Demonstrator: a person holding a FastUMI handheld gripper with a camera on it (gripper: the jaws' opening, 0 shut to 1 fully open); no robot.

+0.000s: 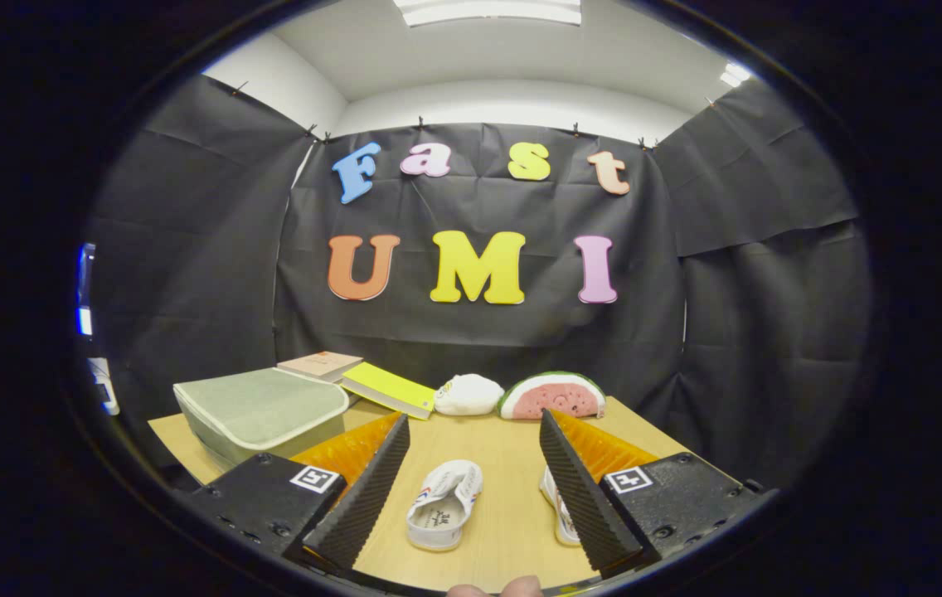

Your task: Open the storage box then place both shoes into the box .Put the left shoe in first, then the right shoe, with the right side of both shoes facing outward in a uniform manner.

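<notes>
Gripper (471, 473) spread wide, empty, above both shoes (444, 504); storage box (264, 414) lid closed: grabbing a shoe first breaks sequence.

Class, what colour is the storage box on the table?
Pale green with white edging, seen best in the gripper view: the storage box sits closed, beyond the open tool.

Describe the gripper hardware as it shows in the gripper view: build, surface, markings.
The gripper has two wedge-shaped fingers whose inner faces are ribbed with fine ridges. Each finger is mounted on a black block fastened with visible screws. Each block carries a square black-and-white fiducial tag on top. No cables are visible.
</notes>
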